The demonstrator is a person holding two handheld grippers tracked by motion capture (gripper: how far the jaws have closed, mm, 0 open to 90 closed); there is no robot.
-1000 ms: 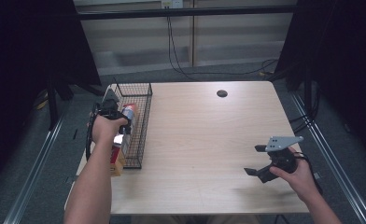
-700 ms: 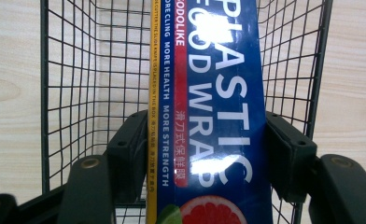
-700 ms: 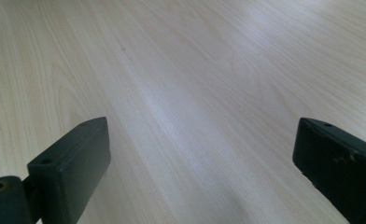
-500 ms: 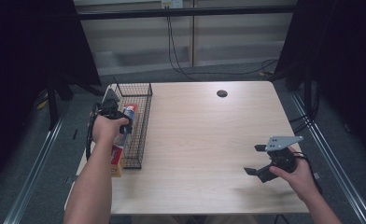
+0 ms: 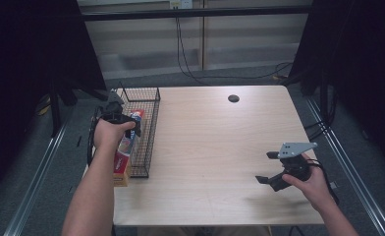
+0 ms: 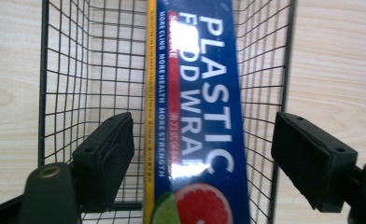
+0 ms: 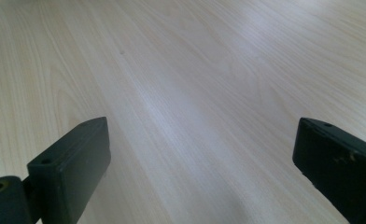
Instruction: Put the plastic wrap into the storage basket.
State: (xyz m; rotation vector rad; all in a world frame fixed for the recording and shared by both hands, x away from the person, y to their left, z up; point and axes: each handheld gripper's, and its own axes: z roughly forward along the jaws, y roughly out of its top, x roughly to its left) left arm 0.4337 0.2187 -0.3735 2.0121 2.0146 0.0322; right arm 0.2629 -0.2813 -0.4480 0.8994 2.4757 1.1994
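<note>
Since the earlier frames the left tongs [image 5: 126,120] have just been opening: a second ago the box was clamped over the basket, now the long blue cardboard box of plastic food wrap [image 6: 197,112] is seen between the jaws but clear of both pads [image 6: 109,158], so the grip has been released. The box [image 5: 126,142] is lying lengthwise in the black wire mesh basket [image 5: 149,105] at the left edge of the light wooden desk [image 5: 215,147]; its near end seems to stick out past the basket's near wall, though this cannot be told for sure from the high view. The right tongs [image 5: 268,167] are held wide with nothing between them, well apart from the basket, over bare desk [image 7: 181,70], and have not shifted. Step judged: placing into the basket, at the release point. Next move, as judged: the left tongs are to be drawn straight back and up, jaws kept wide so the box is not dragged or tipped; basket wires beside the jaws are to be cleared. Risk: a pad catching the box edge on retreat.
</note>
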